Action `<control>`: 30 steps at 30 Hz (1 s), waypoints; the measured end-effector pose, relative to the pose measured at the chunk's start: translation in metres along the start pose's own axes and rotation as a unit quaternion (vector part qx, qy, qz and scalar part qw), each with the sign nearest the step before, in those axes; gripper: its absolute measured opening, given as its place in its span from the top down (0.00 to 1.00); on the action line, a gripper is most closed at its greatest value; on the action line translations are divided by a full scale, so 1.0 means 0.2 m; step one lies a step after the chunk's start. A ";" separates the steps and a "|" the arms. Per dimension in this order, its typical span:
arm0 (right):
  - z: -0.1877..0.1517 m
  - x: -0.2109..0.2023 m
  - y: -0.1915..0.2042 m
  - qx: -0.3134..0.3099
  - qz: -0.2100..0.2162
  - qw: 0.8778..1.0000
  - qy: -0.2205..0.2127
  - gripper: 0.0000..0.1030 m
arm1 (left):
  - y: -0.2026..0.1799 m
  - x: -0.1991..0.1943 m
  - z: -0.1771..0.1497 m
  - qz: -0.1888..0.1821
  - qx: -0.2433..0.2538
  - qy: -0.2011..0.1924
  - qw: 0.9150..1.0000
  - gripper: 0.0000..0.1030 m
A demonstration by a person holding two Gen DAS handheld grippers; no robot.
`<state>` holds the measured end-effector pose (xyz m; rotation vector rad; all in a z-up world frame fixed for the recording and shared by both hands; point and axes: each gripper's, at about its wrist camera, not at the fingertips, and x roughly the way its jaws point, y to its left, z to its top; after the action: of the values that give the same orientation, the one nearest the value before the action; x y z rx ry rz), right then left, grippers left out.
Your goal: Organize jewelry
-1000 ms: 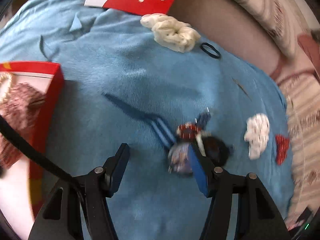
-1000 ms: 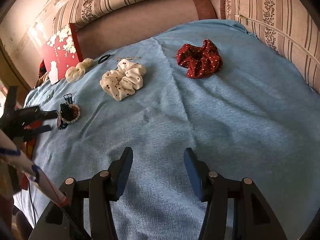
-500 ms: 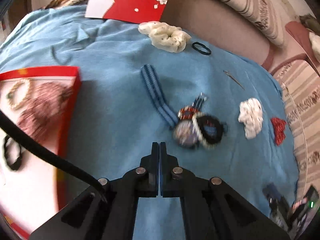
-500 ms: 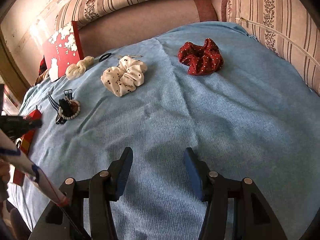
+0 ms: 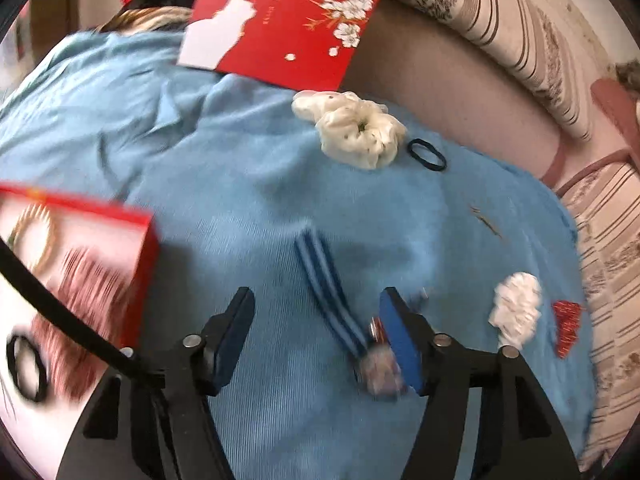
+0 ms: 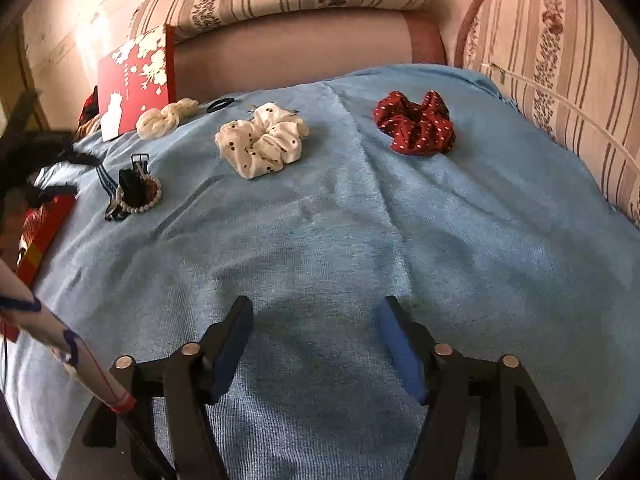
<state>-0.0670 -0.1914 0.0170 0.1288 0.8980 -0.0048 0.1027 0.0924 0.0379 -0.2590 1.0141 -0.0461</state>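
Jewelry lies in a small tangle on the light blue knitted blanket [image 6: 400,220]: a white pearl bead bracelet [image 6: 141,202] ringed around a black hair claw [image 6: 130,186], with a dark-and-light blue striped ribbon strap [image 5: 326,296] running out of the cluster. In the left wrist view the strap lies between the fingers of the left gripper [image 5: 316,324], whose jaws are spread wide with nothing pinched; the blurred cluster sits right against the inner face of its right-hand blue pad. To the left of that gripper stands a red open box [image 5: 132,280] holding a gold bracelet [image 5: 30,236], something pink and blurred, and a black hair tie [image 5: 26,368].

Farther up the blanket rests a cream scrunchie [image 5: 356,128], with a thin black elastic band [image 5: 426,154] just beside it. Behind them a red card with white blossoms [image 5: 288,16] leans against the sofa back. A white scrunchie with dark dots [image 6: 262,140] lies near the middle of the blanket, and a dark red scrunchie with white dots [image 6: 416,124] is well apart to its right.

The right gripper [image 6: 316,336] hovers over bare blanket, jaws spread apart and holding nothing. Striped floral cushions [image 6: 560,64] border the blanket.
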 end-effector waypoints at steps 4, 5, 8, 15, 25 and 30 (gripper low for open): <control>0.01 0.02 0.01 -0.010 -0.002 1.000 -0.002 0.26 | -0.05 0.13 0.05 0.035 0.038 0.017 0.999 0.61; 0.01 0.02 0.01 -0.009 -0.001 1.000 -0.002 0.26 | -0.06 0.15 0.04 0.037 0.044 0.028 0.998 0.83; 0.01 0.02 0.01 -0.005 0.003 1.000 -0.003 0.26 | -0.07 0.11 -0.02 0.011 0.039 0.047 0.998 0.86; 0.01 0.02 0.01 -0.007 0.003 1.000 -0.005 0.26 | -0.08 -0.35 -0.26 -0.042 0.048 0.026 0.998 0.86; 0.00 0.02 0.02 -0.015 -0.008 1.000 -0.005 0.26 | 0.17 -0.68 -0.79 -0.074 0.003 0.070 0.995 0.85; -0.01 0.02 0.03 -0.021 -0.017 1.000 -0.005 0.26 | 0.29 -0.79 -0.91 -0.056 -0.001 0.061 0.997 0.84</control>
<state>-0.0648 -0.1846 0.0138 0.0741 0.8904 -0.0179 -0.1392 0.1383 0.0640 -0.3172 1.1197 -0.1637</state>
